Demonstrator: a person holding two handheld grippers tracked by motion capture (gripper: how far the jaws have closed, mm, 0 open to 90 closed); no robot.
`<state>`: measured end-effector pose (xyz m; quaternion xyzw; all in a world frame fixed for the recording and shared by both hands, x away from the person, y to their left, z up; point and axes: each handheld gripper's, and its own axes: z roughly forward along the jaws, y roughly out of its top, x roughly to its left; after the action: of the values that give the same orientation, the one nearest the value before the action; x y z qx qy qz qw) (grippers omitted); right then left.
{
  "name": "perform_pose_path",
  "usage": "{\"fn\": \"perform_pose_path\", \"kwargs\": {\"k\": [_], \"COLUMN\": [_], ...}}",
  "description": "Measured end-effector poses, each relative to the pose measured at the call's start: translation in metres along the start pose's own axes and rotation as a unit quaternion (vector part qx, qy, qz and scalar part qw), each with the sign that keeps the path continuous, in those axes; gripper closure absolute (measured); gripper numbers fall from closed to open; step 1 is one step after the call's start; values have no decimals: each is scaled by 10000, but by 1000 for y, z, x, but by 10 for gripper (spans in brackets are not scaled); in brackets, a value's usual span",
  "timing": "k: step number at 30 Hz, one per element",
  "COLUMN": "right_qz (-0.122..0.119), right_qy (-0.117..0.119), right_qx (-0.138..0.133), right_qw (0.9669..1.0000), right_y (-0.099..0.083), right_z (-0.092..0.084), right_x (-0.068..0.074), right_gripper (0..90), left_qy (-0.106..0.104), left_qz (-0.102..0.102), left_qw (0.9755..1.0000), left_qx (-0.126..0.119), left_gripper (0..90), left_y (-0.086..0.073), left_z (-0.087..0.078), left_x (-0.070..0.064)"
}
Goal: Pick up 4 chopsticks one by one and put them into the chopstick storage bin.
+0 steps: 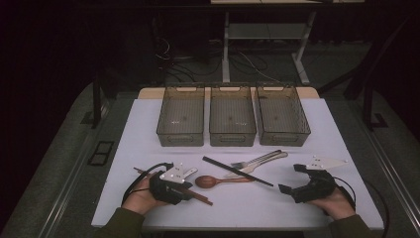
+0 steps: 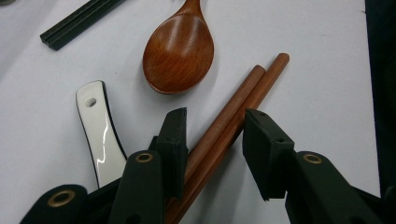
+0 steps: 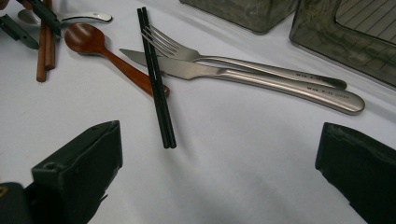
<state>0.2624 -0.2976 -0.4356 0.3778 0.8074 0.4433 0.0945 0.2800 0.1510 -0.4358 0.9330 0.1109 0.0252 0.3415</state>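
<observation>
A pair of brown wooden chopsticks lies slanted on the white table, running between the jaws of my left gripper. The pads stand close on either side of the sticks, and I see no firm squeeze. In the high view the left gripper sits at the front left over these brown chopsticks. My right gripper rests at the front right, and in its own view the right gripper stands wide open over bare table. A wooden spoon and a white ceramic spoon lie just beyond the left jaws.
Black chopsticks cross the wooden spoon; a steel fork and knife lie beside them. Three see-through bins stand in a row at the back. Open table lies between my hands.
</observation>
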Motion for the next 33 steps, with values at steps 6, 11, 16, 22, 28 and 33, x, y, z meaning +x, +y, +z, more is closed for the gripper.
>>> {"fn": "perform_pose_path", "kwargs": {"k": [6,11,16,22,28,33], "right_qz": [5,5,4,-7,-4,-2], "right_qy": [4,10,12,14,11,13], "right_qx": [4,5,8,10,16,21], "right_qw": [10000,10000,10000,10000,10000,10000], "right_y": [0,0,0,0,0,0], "right_z": [0,0,0,0,1,1], "right_x": [0,0,0,0,0,0], "right_gripper": [6,6,6,6,6,6], "left_qy": [-29,-55,-95,-130,-177,-215], "left_qz": [41,60,71,68,64,80], "left_qw": [10000,10000,9999,9999,9998,9997], "left_qx": [-8,-5,1,-19,-11,21], "left_gripper": [625,639,658,679,692,701], "left_y": [0,1,2,2,3,5], "left_z": [0,-1,-1,-1,-1,-1], "left_x": [0,-1,-1,-2,-3,-4]}}
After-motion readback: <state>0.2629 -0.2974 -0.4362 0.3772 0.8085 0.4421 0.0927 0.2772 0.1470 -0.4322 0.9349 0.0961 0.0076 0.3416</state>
